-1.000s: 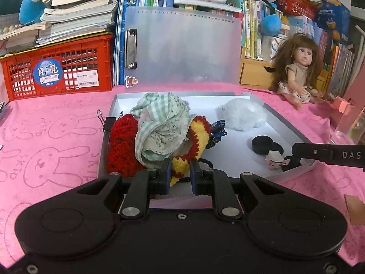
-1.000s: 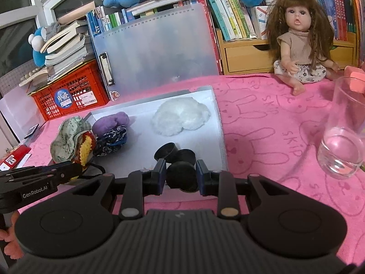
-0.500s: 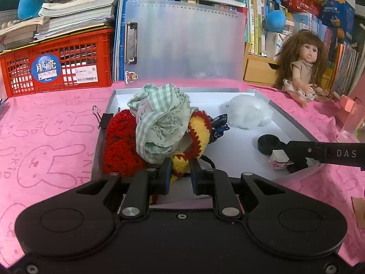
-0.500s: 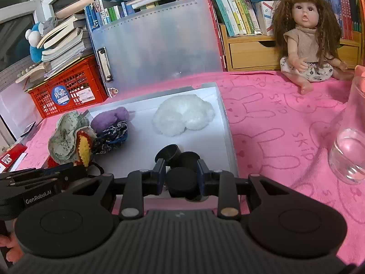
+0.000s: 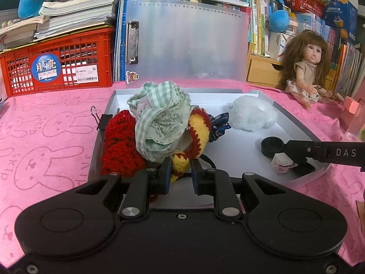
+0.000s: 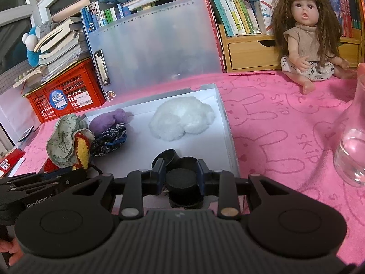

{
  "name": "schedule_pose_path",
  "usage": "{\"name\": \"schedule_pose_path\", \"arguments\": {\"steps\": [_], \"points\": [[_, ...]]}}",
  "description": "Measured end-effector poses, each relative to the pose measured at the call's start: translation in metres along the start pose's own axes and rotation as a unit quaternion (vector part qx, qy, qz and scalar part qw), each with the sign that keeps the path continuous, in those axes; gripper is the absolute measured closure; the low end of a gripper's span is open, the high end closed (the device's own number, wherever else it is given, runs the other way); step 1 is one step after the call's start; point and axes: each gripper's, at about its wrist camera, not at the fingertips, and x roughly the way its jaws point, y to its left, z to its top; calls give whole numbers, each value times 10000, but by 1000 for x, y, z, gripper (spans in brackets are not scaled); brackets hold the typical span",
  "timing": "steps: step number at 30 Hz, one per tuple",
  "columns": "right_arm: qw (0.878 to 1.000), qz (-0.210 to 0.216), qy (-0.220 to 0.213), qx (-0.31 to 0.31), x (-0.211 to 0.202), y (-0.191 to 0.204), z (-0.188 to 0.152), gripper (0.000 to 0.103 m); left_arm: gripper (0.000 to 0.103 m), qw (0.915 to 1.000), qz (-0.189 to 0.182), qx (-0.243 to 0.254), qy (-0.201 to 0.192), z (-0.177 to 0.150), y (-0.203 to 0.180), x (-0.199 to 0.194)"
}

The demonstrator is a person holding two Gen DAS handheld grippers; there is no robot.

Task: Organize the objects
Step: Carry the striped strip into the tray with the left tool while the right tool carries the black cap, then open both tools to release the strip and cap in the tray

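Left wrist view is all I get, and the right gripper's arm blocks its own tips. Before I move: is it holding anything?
Observer: Yes. The right gripper is shut on a black lid, low over the near edge of the tray.
Operator: Is anything hidden behind the crochet pile?
Observer: A purple fluffy ball lies in the tray, beside a dark blue scrunchie.
Operator: What's off to the right?
Observer: A clear glass with some water in it stands on the pink cloth, apart from the tray.
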Motion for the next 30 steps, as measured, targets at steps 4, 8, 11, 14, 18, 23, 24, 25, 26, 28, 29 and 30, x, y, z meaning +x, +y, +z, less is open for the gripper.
{"name": "schedule_pose_path", "arguments": {"steps": [4,8,11,14,18,23,24,25,26,28,29,30], "points": [[10000,-4,-8,-10,3,1,1,66,84,10000,8,18,-1,0,0,1],[10000,-19,-19,-23,4,3,1,65,84,10000,35,22,0,0,0,2],[10000,-30,-13,-17,4,2,1,59,84,10000,48,8,13,1,-1,2],[10000,-78,27,-14,5,1,0,50,84,10000,22,-13,28,1,-1,1],[10000,-73,10,-24,1,1,1,48,79,10000,-12,-55,49,4,-1,-1],[9999,-72,-68,-46,-6,1,3,45,68,10000,-33,-58,29,6,-3,-7],[9999,-69,-85,-49,-8,1,3,44,67,10000,-36,-53,16,6,-3,-9],[9999,-64,-99,-47,-10,1,3,43,65,10000,-35,-49,5,6,-4,-10],[9999,-58,-110,-43,-11,1,4,43,62,10000,-30,-47,-5,7,-4,-12],[9999,-55,-135,-35,-15,0,4,42,58,10000,-32,-47,-26,8,-4,-16],[9999,-55,-149,-32,-17,0,5,41,57,10000,-39,-49,-44,9,-4,-18],[9999,-52,-162,-28,-18,0,5,41,54,10000,-49,-51,-58,9,-4,-20]]}}
